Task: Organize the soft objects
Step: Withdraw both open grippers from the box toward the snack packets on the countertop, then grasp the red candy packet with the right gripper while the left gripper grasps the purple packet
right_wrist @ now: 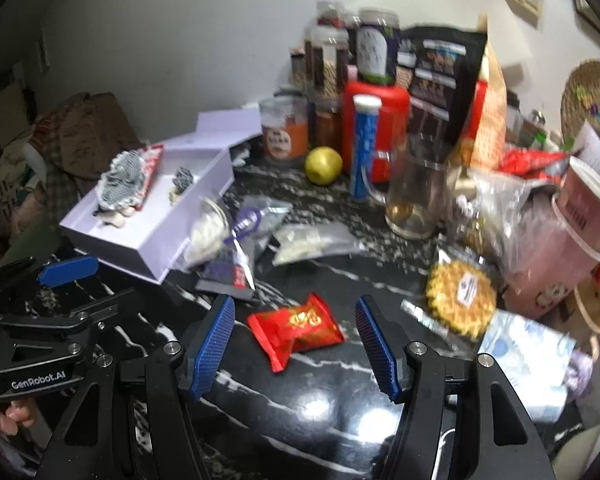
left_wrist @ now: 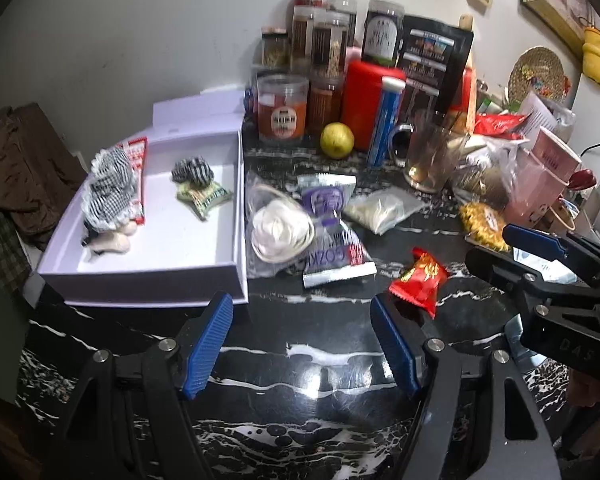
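Observation:
A white open box [left_wrist: 148, 276] [right_wrist: 148, 256] sits on the black marble table and holds a checkered soft toy [left_wrist: 108, 192] [right_wrist: 124, 184], a small checkered bundle [left_wrist: 192, 172] and a green packet [left_wrist: 204, 198]. Beside the box lie a white soft item in clear plastic [left_wrist: 280, 228] [right_wrist: 206, 232], a purple packet [left_wrist: 332, 232] [right_wrist: 236, 264] and a clear bag of white filling [left_wrist: 380, 208] [right_wrist: 308, 242]. A red packet [left_wrist: 418, 276] [right_wrist: 300, 326] lies just ahead of my open, empty right gripper [right_wrist: 296, 350]. My left gripper [left_wrist: 302, 344] is open and empty over bare table.
Jars [left_wrist: 320, 52], a red canister [left_wrist: 370, 100], a blue tube [left_wrist: 386, 120], a yellow-green fruit [left_wrist: 337, 140] and a glass mug [left_wrist: 432, 156] crowd the back. A yellow round snack pack [right_wrist: 460, 292], pink cup [right_wrist: 580, 216] and bags fill the right. Brown cloth [left_wrist: 20, 168] lies left.

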The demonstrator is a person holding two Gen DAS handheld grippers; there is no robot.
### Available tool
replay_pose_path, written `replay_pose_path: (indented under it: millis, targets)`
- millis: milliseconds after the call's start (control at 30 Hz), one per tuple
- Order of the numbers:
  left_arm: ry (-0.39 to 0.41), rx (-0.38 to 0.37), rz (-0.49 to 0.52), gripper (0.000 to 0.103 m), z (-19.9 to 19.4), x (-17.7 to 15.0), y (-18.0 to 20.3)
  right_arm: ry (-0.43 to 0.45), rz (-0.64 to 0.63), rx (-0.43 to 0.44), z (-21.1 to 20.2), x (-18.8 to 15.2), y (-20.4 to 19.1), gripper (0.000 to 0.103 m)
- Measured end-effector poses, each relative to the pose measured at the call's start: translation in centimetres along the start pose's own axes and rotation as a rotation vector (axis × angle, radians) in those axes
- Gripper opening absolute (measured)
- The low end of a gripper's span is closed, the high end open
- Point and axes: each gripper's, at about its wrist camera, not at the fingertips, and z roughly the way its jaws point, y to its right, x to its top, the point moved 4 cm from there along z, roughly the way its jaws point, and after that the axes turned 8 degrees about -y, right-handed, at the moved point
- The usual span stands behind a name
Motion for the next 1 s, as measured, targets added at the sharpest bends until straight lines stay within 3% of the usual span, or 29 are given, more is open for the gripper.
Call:
replay_pose_path:
  millis: [300, 533, 867, 933, 1000]
  targets:
    - [-0.029, -0.018, -0.036, 0.071, 2.5, -0.2, -0.5, -0.079, 0.138, 0.043, 3.7, -0.6, 1.4, 0.063]
    - [-0.030, -0.013, -0.035, 0.071, 3.3, 0.5, -0.9, -0.203, 0.232, 0.073, 7.9, -1.3, 1.8, 0.063]
    - [-0.018, -0.041, -0.029, 0.071, 4.0, 2.0, -0.3, -0.209, 0.304, 0.115, 9.0, -0.8, 3.2, 0.063]
    - [-0.003, -0.044, -0.014, 0.071, 4.0, 2.6, 0.1, -0.204, 0.275, 0.105, 9.2, -0.6, 3.0, 0.059]
    - [0.012, -0.039, 0.010, 0.071, 4.0, 3.3, 0.6, -0.203, 0.241, 0.090, 9.4, -0.6, 2.6, 0.041]
